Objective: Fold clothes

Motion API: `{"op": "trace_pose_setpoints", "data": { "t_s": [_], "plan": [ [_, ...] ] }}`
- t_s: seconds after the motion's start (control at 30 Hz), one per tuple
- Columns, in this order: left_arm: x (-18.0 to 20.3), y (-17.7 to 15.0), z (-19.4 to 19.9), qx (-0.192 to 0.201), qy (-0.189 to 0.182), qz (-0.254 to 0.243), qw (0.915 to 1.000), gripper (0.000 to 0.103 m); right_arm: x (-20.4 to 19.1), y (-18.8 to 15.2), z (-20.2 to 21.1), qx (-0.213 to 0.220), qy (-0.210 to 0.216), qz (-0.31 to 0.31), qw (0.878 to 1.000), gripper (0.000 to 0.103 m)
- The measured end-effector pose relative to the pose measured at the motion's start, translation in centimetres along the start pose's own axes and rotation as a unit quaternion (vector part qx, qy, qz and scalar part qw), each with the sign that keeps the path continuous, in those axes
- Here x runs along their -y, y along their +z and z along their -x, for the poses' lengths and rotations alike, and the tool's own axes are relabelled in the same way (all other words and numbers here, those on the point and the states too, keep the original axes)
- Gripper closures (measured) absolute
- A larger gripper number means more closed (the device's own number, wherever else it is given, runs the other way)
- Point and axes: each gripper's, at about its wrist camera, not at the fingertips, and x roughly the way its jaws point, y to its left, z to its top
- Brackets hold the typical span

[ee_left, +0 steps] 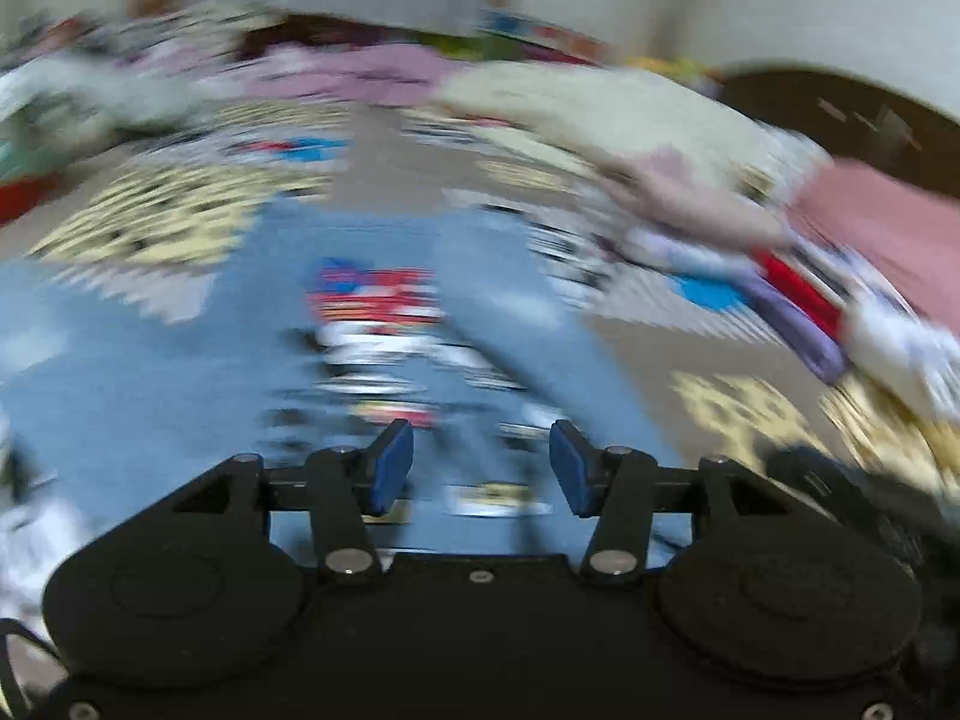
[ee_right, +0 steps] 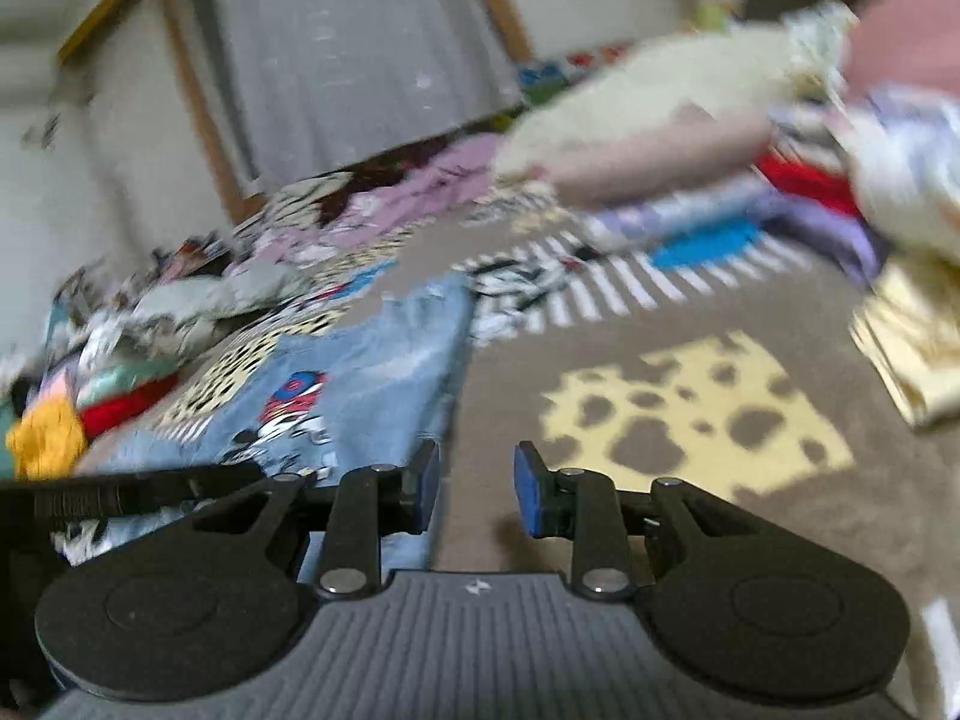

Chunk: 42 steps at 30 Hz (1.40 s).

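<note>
My left hand-held gripper hangs half open, empty, above the light-blue denim garment with a cartoon print spread on the patterned bed cover. My right hand-held gripper gapes narrowly, holding nothing. Judged between folds; next, regrasp an edge.

Motion smear across the left wrist view leaves the print on the blue garment unreadable. The clothes pile at upper right runs off the frame, smeared too.
</note>
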Motion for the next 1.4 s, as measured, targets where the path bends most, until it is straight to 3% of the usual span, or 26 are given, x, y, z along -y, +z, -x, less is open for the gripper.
{"op": "trace_pose_setpoints", "data": {
  "t_s": [0.13, 0.27, 0.4, 0.47, 0.6, 0.7, 0.87, 1.03, 1.2, 1.33, 1.37, 1.4],
  "plan": [
    [-7.6, 0.9, 1.1, 0.011, 0.068, 0.114, 0.9911, 0.054, -3.6, -0.6, 0.2, 0.004, 0.02, 0.084, 0.996, 0.073],
    [-14.4, 0.4, 1.7, 0.007, 0.117, 0.222, 0.9679, 0.054, -7.2, -1.5, 0.1, -0.004, 0.052, 0.157, 0.986, 0.073],
    [-18.5, -0.7, 2.2, 0.004, 0.099, 0.321, 0.942, 0.058, -11.6, -2.4, 0.6, -0.012, 0.087, 0.238, 0.967, 0.073],
    [-18.9, -0.7, 2.3, 0.009, 0.093, 0.334, 0.938, 0.058, -14.3, -2.8, 0.8, -0.016, 0.105, 0.283, 0.953, 0.07],
    [-19.3, -0.6, 1.8, 0.017, 0.091, 0.331, 0.9391, 0.059, -19.8, -4.0, -0.1, -0.03, 0.122, 0.371, 0.92, 0.054],
    [-20.7, -0.1, 1.2, 0.029, 0.097, 0.339, 0.9353, 0.069, -23.6, -5.0, -1.7, -0.049, 0.124, 0.419, 0.898, 0.052],
    [-23.8, 0.4, 0.4, 0.039, 0.089, 0.38, 0.9197, 0.077, -27.4, -5.5, -4.2, -0.069, 0.122, 0.432, 0.891, 0.052],
    [-24.9, 0.6, 1.4, 0.049, 0.083, 0.414, 0.905, 0.077, -29.6, -6.0, -6.9, -0.093, 0.095, 0.473, 0.871, 0.052],
    [-26.0, 1.0, 1.3, 0.052, 0.083, 0.417, 0.9036, 0.075, -30.8, -6.4, -9.4, -0.103, 0.071, 0.495, 0.86, 0.057],
    [-26.3, 1.8, 0.7, 0.051, 0.082, 0.407, 0.9085, 0.075, -30.9, -6.4, -10.5, -0.122, 0.073, 0.483, 0.864, 0.086],
    [-26.3, 2.1, 0.6, 0.051, 0.079, 0.399, 0.912, 0.082, -30.9, -6.5, -10.7, -0.126, 0.074, 0.48, 0.865, 0.089],
    [-26.1, 2.5, 0.5, 0.055, 0.072, 0.386, 0.9178, 0.1, -30.8, -6.6, -10.7, -0.126, 0.074, 0.478, 0.866, 0.091]
  ]
}}
